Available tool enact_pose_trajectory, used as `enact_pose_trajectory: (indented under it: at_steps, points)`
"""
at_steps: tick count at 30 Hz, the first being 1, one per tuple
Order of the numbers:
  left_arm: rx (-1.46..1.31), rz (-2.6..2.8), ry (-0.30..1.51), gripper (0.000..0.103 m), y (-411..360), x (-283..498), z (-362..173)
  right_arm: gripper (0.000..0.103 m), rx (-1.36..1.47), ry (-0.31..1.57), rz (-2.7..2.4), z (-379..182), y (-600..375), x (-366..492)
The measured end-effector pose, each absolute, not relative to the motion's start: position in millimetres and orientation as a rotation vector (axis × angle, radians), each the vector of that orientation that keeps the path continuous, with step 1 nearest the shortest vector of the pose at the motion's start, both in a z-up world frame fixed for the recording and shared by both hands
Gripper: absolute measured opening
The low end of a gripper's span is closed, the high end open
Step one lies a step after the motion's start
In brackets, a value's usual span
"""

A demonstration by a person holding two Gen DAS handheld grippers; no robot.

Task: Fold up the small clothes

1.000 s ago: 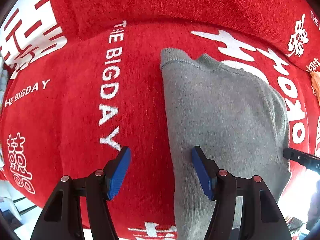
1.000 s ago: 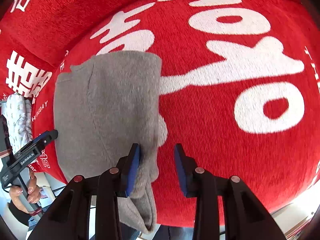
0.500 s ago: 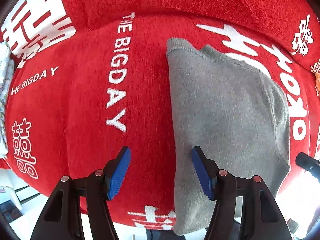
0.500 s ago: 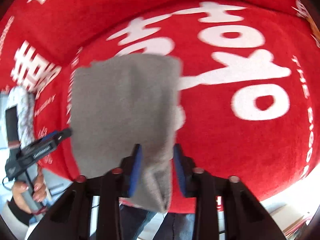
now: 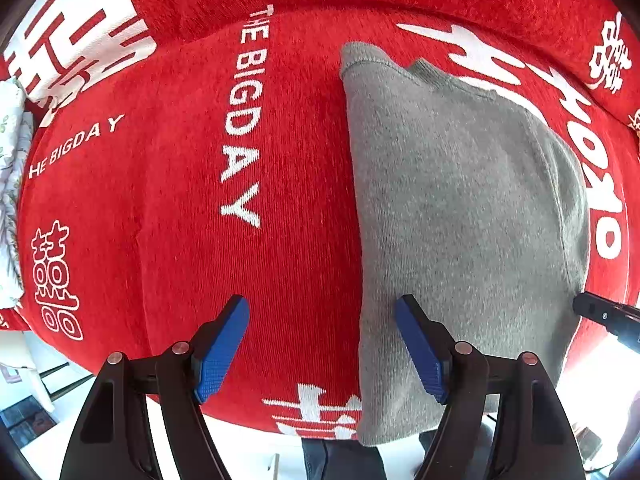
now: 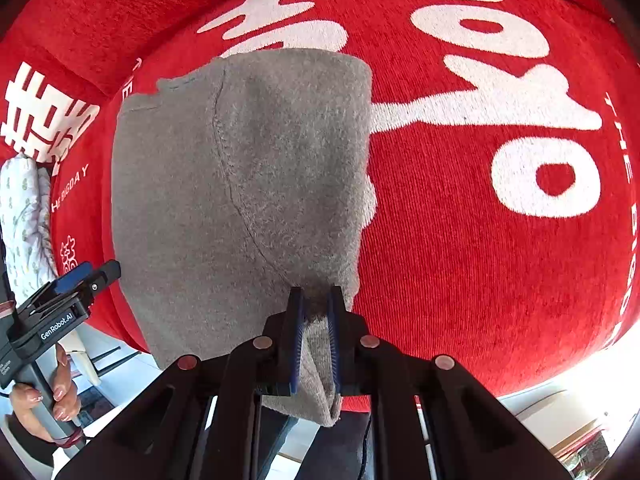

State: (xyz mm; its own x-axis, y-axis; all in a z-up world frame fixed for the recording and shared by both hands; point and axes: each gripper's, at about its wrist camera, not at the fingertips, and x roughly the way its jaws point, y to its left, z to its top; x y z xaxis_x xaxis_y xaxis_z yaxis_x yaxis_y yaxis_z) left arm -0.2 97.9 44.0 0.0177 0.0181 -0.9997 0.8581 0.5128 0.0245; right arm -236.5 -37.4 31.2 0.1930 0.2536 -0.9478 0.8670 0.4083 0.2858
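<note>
A small grey knitted garment (image 5: 460, 208) lies folded lengthwise on a red cloth (image 5: 180, 200) with white lettering; it also shows in the right wrist view (image 6: 240, 184). My left gripper (image 5: 322, 320) is open above the garment's left edge near its lower end, the right finger over the grey fabric, the left over red cloth. My right gripper (image 6: 316, 304) is shut on the garment's lower right edge, with grey fabric pinched between the blue pads. The garment's bottom hangs over the front edge.
A white patterned cloth (image 6: 24, 216) lies at the far left of the surface. The left gripper (image 6: 60, 312) and the hand holding it show at lower left in the right wrist view. The red surface ends close in front; floor lies below.
My right gripper has closed on the garment's lower right edge. My left gripper has stayed open and drifted slightly back; the garment appears a bit farther right in its view.
</note>
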Motion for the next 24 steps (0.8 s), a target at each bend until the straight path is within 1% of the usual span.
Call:
enact_pose_trajectory:
  at_steps: [4,8,24]
  points:
    - [0.828,-0.769,1.439,0.077,100.5,0.4,43.4,0.013,1.157,1.342,-0.602,30.2,-42.7,-239.4]
    - [0.844,-0.769,1.445,0.077,103.4,-2.5,51.3,0.013,1.152,1.349,-0.596,41.4,-43.1,-241.5]
    - [0.874,-0.826,1.399,0.077,109.4,-27.2,115.7,0.014,1.144,1.321,-0.624,106.9,-30.4,-250.3]
